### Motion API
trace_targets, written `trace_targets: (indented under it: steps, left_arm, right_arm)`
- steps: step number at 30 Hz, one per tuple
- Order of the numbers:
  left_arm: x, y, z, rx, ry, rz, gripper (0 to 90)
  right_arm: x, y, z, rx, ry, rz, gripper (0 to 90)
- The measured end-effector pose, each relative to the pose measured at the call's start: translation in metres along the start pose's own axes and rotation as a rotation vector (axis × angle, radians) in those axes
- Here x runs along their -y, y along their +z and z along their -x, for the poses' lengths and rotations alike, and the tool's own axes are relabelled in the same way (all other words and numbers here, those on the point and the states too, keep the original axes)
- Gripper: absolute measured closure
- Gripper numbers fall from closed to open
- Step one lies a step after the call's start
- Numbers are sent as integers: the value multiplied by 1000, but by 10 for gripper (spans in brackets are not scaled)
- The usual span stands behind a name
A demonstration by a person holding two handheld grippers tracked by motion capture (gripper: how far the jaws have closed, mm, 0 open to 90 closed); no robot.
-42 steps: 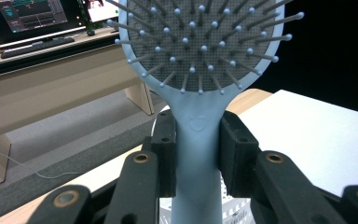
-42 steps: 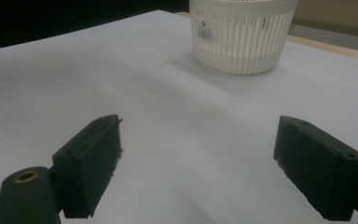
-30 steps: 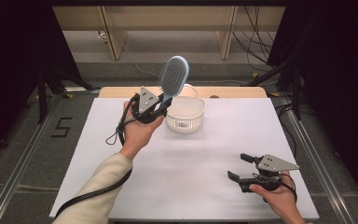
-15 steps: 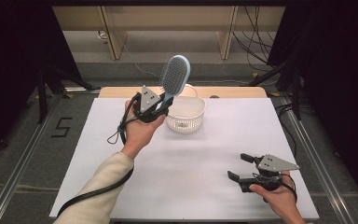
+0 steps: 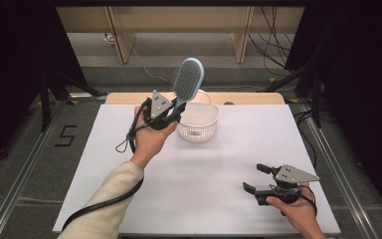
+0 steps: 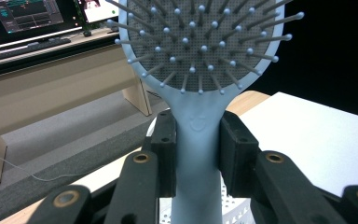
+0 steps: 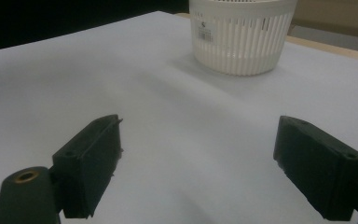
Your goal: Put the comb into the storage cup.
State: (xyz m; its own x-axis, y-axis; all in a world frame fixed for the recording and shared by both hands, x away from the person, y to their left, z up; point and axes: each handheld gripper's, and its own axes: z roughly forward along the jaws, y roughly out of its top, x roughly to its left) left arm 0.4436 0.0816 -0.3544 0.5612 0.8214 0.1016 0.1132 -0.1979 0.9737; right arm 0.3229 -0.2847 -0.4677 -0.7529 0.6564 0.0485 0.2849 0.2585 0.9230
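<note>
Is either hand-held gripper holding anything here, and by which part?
The left hand-held gripper clamps the blue hairbrush by its handle, just below the bristle head. The right hand-held gripper is open and holds nothing.

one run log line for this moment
left gripper: shut on light blue plastic hairbrush handle, head up | brush: above white slotted plastic basket | right gripper: open, empty, near table front

Lab: monitors [image 6: 32, 16], cables [image 5: 273, 30], benches [image 5: 179, 25]

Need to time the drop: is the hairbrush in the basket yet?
Out. The left gripper holds the hairbrush by its handle, head-up above the basket.
</note>
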Motion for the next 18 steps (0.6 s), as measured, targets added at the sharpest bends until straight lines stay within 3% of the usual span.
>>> trace_targets:
  steps: [18]
  left_arm:
    - [-3, 6, -3, -3, 2, 5, 700]
  right_arm:
    - [0, 0, 0, 0, -3, 0, 158]
